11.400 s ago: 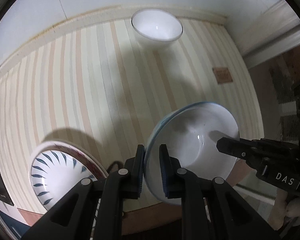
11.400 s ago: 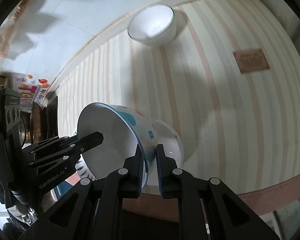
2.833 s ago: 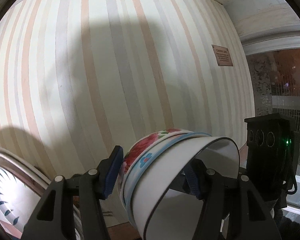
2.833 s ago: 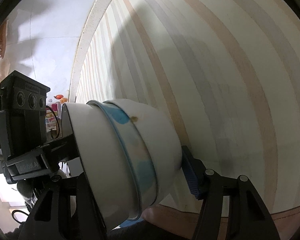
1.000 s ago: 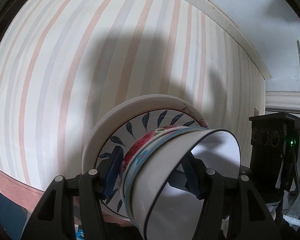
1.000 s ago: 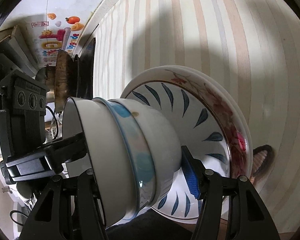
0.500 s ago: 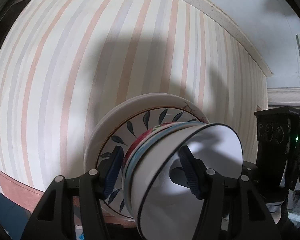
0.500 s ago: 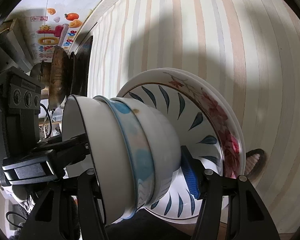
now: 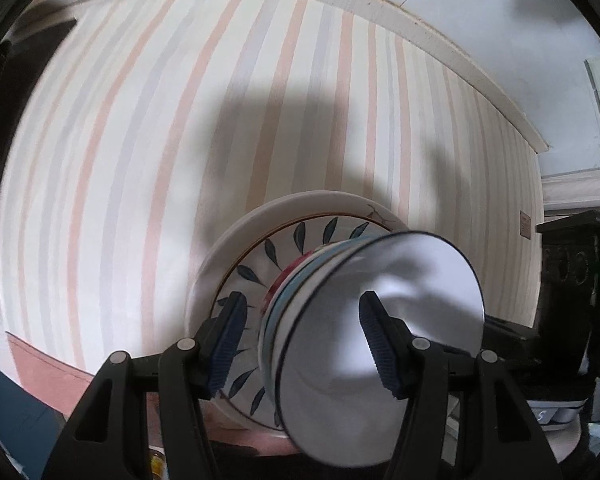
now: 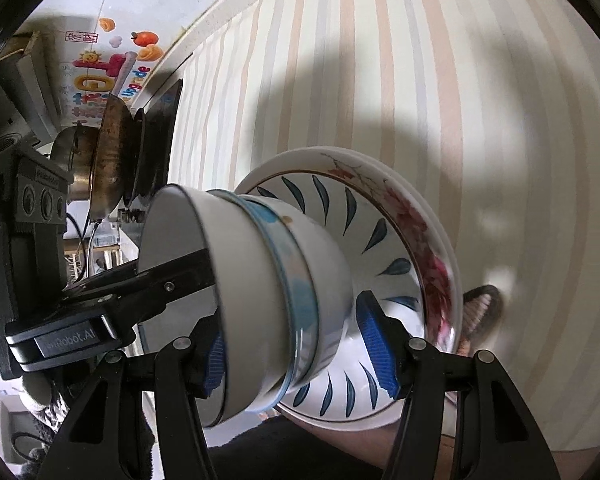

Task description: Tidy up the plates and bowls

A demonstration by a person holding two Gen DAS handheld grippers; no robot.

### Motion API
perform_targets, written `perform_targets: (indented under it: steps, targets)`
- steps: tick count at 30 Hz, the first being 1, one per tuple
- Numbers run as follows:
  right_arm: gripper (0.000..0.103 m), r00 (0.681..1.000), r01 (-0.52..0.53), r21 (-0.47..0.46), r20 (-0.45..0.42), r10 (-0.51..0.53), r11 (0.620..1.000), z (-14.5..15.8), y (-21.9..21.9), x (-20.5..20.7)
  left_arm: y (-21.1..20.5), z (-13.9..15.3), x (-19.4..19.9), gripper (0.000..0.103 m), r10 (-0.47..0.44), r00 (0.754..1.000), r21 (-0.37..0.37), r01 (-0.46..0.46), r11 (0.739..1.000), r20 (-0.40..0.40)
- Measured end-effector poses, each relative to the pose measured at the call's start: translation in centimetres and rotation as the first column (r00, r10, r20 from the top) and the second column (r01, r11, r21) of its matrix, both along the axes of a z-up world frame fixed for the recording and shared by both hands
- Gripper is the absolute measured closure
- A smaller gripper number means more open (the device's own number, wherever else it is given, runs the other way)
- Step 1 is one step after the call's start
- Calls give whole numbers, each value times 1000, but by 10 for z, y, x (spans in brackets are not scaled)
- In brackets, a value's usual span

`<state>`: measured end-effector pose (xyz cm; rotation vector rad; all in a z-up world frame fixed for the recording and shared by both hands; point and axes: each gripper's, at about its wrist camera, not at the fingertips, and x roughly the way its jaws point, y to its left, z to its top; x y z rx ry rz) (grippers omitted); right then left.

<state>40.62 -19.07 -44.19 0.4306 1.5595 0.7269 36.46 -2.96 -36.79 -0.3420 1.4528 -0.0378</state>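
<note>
The stack of bowls (image 9: 364, 320) is three nested bowls: plain white w/ a thin dark rim on the inside, a blue-trimmed one around it, then a red-flowered one outermost. It sits right on/over the plate stack (image 9: 236, 256), i.e. a leaf-pattern plate w/ dark blue leaves nested in a bigger cream plate w/ a red flower edge. Can't tell for sure if the bottom bowl is resting on the plate or just off it, tbh; the views are close and a bit blurry.

In the right wrist view the bowl stack (image 10: 260, 292) shows from the outside, w/ the blue trim clear, and the plates (image 10: 384, 240) are behind it.

Left gripper (image 9: 304, 340): jaws about half wide, straddling the stack's wall. One blue pad is inside the white bowl, the other outside, next to the flowered bowl. There's a visible gap at the outer pad, so it looks loose, not clamped.

Right gripper (image 10: 296, 352): same deal from the other side, medium-wide, one pad inside and one outside. Whether the pads actually press on the bowls I can't tell.

All of this is on a striped tablecloth (image 9: 140, 140), cream w/ peach and grey stripes, near its front edge. Off to the side there's a dark pan (image 10: 108, 164) on a stove.
</note>
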Motion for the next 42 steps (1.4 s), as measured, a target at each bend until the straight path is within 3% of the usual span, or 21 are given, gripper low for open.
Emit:
perform_targets:
  steps: [8,10,12,16,20,24,29,36,38,42]
  targets:
    - [40,984,43,-141,179,-18,989,57,-13,-24,-5,54,-32,47,-41,986,147,17,989,161]
    - [34,974,66,-175,227,-25,982,75,-15,-36,-4,67,-43,47,-50,978,168,16,986,204]
    - [20,956,95,-221,292,-27,970,95,-17,-49,-4,78,-53,45,-62,968,202,12,979,243]
    - [14,917,170,-286,395,-46,943,128,-19,-79,-3,99,-73,13,-90,942,253,6,968,323]
    - [10,866,258,-326,495,-69,910,160,-17,-109,2,121,-93,12,-102,914,291,-18,957,393]
    - [7,812,338,-331,576,-95,881,190,-22,-135,6,140,-110,12,-103,891,304,-40,952,442]
    - [6,776,381,-304,619,-123,873,222,-28,-167,5,165,-140,12,-107,858,291,-51,955,503]
    - [5,702,425,-249,698,-143,870,270,-38,-230,-3,201,-201,12,-126,784,300,-81,950,608]
    - [4,679,435,-240,720,-142,868,281,-39,-253,-4,208,-220,0,-127,777,291,-75,954,617]
    - [4,649,442,-216,747,-144,871,300,-43,-304,-9,221,-263,0,-125,759,299,-96,949,639]
